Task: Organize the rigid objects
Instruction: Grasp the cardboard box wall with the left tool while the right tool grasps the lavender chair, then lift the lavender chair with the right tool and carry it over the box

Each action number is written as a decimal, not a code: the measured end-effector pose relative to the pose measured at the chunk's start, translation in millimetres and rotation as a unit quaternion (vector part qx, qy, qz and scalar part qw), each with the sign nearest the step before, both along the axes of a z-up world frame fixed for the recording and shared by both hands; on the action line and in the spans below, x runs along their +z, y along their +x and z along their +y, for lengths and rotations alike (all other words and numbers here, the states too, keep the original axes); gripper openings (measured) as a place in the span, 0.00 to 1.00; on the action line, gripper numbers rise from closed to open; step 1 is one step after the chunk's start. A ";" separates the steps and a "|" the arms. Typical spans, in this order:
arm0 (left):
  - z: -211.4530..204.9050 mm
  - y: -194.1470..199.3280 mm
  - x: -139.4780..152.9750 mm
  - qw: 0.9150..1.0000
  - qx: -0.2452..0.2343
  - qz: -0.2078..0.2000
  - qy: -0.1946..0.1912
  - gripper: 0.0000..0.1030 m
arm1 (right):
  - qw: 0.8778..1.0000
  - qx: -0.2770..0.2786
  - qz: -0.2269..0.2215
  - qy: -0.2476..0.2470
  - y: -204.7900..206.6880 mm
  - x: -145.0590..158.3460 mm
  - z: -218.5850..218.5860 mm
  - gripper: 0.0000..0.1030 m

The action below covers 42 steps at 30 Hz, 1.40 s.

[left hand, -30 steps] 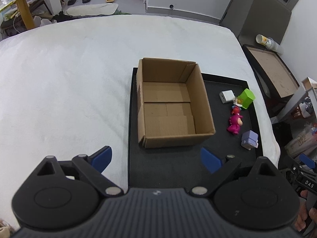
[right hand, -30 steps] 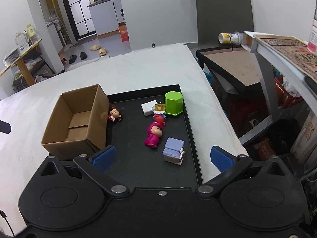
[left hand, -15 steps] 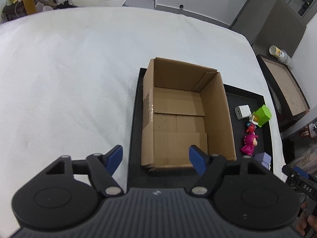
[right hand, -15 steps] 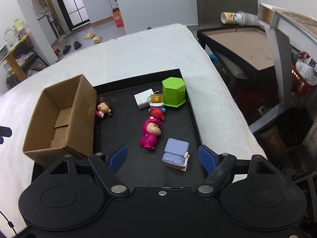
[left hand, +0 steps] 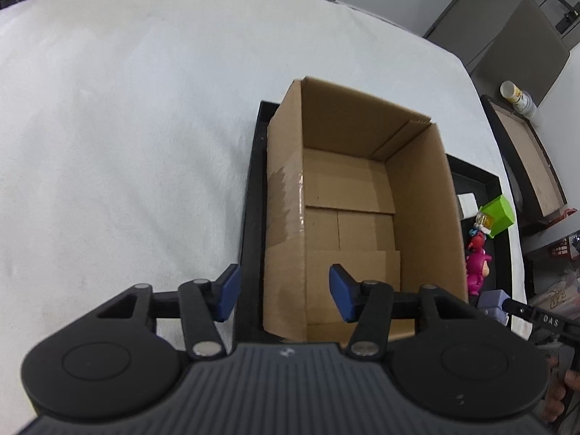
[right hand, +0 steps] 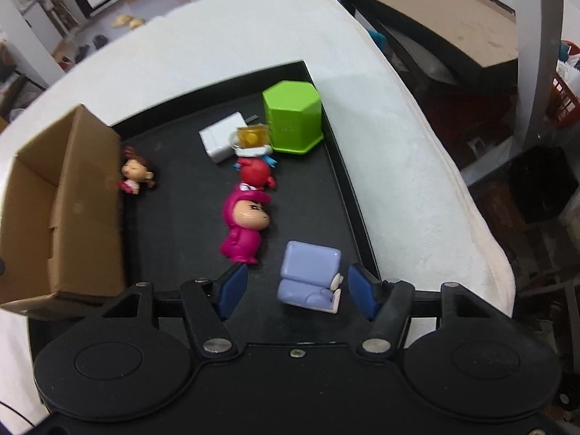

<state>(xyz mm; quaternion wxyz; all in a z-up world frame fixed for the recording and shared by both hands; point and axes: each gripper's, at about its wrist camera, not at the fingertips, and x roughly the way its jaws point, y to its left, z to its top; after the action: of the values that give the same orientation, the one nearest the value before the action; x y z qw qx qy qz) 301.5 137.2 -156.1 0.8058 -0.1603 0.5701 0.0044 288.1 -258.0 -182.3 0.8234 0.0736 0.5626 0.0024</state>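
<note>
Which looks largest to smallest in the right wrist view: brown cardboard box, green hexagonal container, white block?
1. Brown cardboard box
2. Green hexagonal container
3. White block
The box is nearer the camera, but plainly biggest.

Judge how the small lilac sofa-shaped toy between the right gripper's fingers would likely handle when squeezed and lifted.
The lilac sofa toy looks like moulded plastic, so probably stiff and light. Its glossy, rounded surface might slip against the closing right gripper; the pads are not visibly touching it. It sits flat on the black tray, so rolling seems unlikely.
</note>
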 end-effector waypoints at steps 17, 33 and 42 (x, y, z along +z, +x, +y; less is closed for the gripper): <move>-9.3 -8.8 -29.3 1.000 -0.005 -0.028 -0.012 0.29 | 0.997 -0.024 0.055 -0.040 37.5 -30.8 9.1 0.38; -0.1 -11.4 -30.3 0.998 0.049 -0.032 -0.017 0.22 | 1.000 -0.011 0.013 0.008 15.9 -4.2 18.6 0.38; 3.6 -7.3 -27.9 0.997 0.065 -0.035 -0.017 0.22 | 0.999 0.004 -0.039 0.008 16.1 33.3 21.1 0.38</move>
<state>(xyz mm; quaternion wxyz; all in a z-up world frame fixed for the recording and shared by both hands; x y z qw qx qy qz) 294.2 140.8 -184.0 0.8203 -0.2106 0.5301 0.0417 304.2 -236.9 -149.1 0.8442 0.0780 0.5302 0.0131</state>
